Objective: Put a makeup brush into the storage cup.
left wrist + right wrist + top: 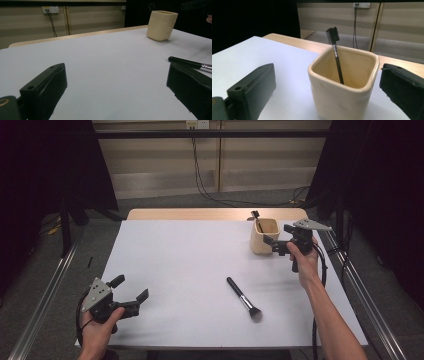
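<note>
A cream square cup (263, 235) (161, 25) (343, 85) stands at the far right of the white table (190, 265). A thin black brow brush (257, 219) (335, 53) leans inside it, bristles up. My right gripper (274, 244) (327, 100) is open, its jaws on either side of the cup without touching it. A black-handled makeup brush (243, 299) (190, 62) lies flat on the table, bristles toward the near edge. My left gripper (132, 292) (117, 97) hovers open and empty at the near left corner, pointing toward that brush.
A bare wooden strip (215, 214) runs along the table's far edge. Metal rails (47, 290) flank both sides of the table. Cables (210, 190) hang from a wall socket behind. Dark curtains close off both sides.
</note>
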Demonstrator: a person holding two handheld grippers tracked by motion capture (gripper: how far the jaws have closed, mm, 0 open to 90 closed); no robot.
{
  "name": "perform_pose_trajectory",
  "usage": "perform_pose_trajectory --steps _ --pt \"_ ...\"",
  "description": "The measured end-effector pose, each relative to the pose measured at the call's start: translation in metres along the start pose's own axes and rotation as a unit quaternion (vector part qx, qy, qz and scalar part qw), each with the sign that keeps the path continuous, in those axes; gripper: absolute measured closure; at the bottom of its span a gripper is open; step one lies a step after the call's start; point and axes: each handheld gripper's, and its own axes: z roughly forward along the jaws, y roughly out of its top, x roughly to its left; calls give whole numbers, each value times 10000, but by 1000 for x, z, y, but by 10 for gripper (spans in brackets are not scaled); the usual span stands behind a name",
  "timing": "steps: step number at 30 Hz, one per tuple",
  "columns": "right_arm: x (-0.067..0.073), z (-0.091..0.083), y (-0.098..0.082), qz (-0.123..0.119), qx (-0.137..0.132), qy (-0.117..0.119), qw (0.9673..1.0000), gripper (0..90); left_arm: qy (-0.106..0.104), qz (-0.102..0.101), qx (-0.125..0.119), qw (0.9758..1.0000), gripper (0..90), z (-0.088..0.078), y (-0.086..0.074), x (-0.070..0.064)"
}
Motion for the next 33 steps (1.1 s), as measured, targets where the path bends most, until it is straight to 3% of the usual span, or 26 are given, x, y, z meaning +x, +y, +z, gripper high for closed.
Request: perform_pose_trajectory --steps 17,27,33 --pt "20 -34 -11 -42 -10 170 9998 5 7 27 -37 10000 33 -3 0 0" --pt "27 -60 -22 -41 -34 -1 10000 5 55 57 -35 10000 32 -5 0 1" --pt "35 -70 -32 -65 48 29 10000 15 64 42 -60 10000 32 -6 0 1"
